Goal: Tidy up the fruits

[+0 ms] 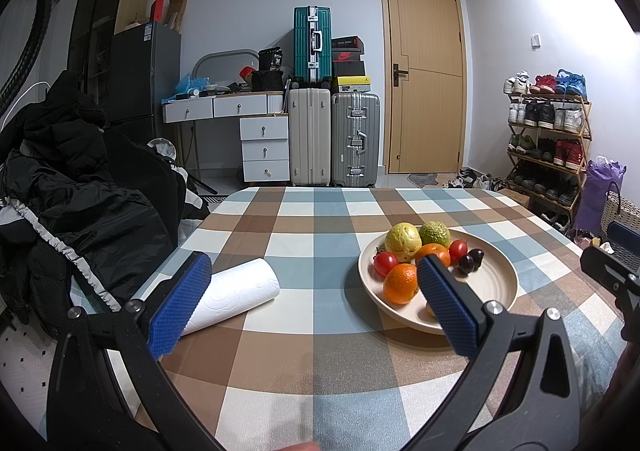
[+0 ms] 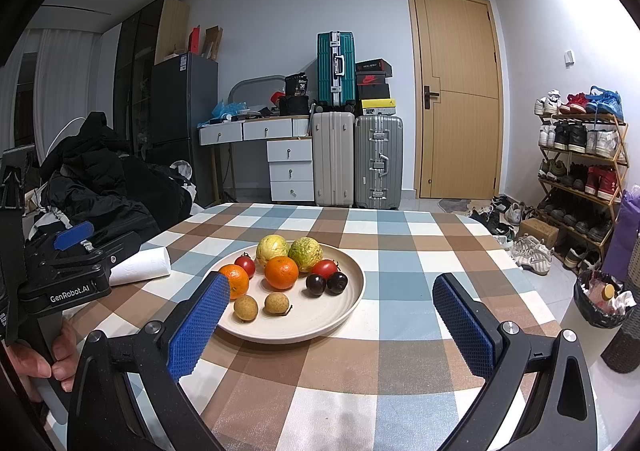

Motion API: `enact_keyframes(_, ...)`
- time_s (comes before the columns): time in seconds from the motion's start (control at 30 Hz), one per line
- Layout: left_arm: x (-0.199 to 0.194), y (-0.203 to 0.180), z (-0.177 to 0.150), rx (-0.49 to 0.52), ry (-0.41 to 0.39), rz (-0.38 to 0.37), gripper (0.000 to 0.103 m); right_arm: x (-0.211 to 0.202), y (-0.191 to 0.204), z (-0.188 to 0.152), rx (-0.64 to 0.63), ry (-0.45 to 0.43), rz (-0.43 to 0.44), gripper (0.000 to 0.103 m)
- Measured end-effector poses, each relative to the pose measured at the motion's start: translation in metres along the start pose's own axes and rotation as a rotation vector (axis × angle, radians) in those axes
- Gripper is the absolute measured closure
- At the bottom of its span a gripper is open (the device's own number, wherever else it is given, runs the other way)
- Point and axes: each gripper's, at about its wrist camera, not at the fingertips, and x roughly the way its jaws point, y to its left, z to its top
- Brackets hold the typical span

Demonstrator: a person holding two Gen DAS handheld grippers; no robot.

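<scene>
Left of plate (image 2: 340,315), paper roll (image 2: 140,265), jackets (image 1: 80,191) perhaps behind

A lived-in home room: stacked suitcases (image 2: 356,159), a full shoe rack (image 2: 580,171), a fridge (image 2: 180,123), jackets (image 1: 80,203) beside a checked-cloth table (image 2: 400,251)

A paper towel roll (image 1: 236,291) lies on the checked counter (image 1: 320,351). Behind stand three suitcases (image 1: 310,139), a white drawer desk (image 1: 240,119), a wooden door (image 1: 424,71) and a shoe rack (image 1: 548,143).
</scene>
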Motion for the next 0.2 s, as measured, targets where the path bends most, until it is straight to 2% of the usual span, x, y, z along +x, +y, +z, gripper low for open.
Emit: enact_keyframes(0.2,-0.0002,0.0005,0.0003,-0.001,0.000,0.001,0.000,0.0001,0.0001,-0.0001,0.000,0.000,0.000,0.000)
